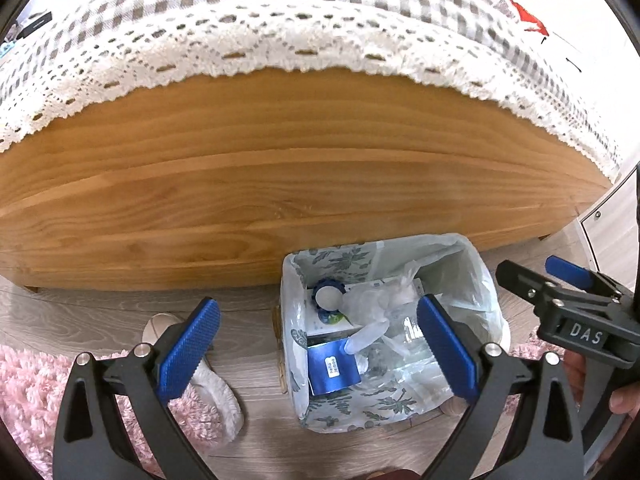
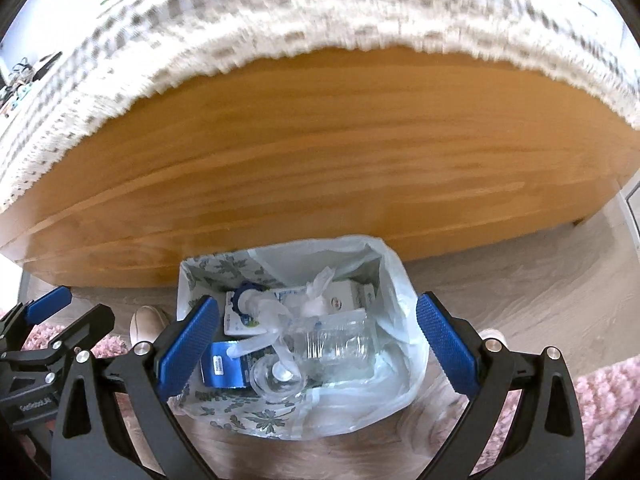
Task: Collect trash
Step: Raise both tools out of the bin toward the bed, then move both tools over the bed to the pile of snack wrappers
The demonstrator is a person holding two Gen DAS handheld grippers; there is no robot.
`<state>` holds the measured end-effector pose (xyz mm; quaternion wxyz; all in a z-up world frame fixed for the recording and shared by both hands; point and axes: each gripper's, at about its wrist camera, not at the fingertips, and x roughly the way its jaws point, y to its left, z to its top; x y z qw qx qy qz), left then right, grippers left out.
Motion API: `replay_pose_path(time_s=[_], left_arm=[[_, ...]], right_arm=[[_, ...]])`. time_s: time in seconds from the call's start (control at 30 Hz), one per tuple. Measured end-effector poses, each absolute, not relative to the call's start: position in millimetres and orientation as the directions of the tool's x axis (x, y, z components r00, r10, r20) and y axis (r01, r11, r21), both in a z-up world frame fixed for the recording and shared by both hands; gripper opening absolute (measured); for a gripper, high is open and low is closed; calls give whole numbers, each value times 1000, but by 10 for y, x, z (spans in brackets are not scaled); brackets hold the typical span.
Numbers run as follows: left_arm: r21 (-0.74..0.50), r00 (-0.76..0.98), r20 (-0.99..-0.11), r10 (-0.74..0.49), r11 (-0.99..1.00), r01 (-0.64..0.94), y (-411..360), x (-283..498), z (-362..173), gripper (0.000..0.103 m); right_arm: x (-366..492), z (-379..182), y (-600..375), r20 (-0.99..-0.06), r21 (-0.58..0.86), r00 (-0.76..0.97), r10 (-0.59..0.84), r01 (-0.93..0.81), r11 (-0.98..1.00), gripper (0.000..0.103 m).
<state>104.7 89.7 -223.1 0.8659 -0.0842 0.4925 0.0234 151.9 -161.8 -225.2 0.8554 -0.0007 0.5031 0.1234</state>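
Observation:
A small bin (image 1: 352,404) with a leaf print and a clear plastic liner stands on the floor against a wooden panel. It holds a blue box (image 1: 332,364), a blue-rimmed round lid (image 1: 328,296), crumpled plastic and a clear bottle (image 2: 332,340). My left gripper (image 1: 320,348) hangs open above the bin with nothing between its pads. My right gripper (image 2: 318,348) is open over the same bin (image 2: 256,420), also holding nothing. Each gripper shows in the other's view: the right gripper (image 1: 540,276) at the right edge, the left gripper (image 2: 68,316) at the left edge.
The wooden panel (image 1: 280,184) carries a checked cloth with a lace border (image 1: 240,52). A white slipper (image 1: 216,384) and a pink shaggy rug (image 1: 24,384) lie left of the bin. A white cabinet (image 1: 600,216) stands at the right. A hand (image 1: 624,396) holds the right gripper.

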Motion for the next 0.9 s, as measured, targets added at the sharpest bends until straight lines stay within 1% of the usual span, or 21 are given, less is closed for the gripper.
replay_pose_path(time_s=[0.17, 0.47, 0.6, 0.7, 0.9], left_arm=[[-121, 591, -806, -36, 987, -106, 887, 950, -2017, 95], [-95, 719, -695, -20, 993, -64, 850, 687, -1516, 95], [-102, 747, -664, -30, 993, -52, 875, 619, -1338, 95], [-145, 764, -642, -62, 989, -41, 925, 588, -1220, 95], [-170, 798, -597, -84, 985, -23, 957, 591, -969, 95]], right_arm=[[1401, -2041, -1603, -818, 58, 546, 184, -240, 969, 95], [1212, -1642, -1638, -721, -3, 666, 191, -278, 961, 95], [1085, -1423, -1665, -656, -40, 730, 192, -288, 957, 95], [985, -1245, -1682, -593, -88, 784, 183, -289, 953, 95], [930, -983, -1718, -509, -125, 840, 187, -288, 949, 95]])
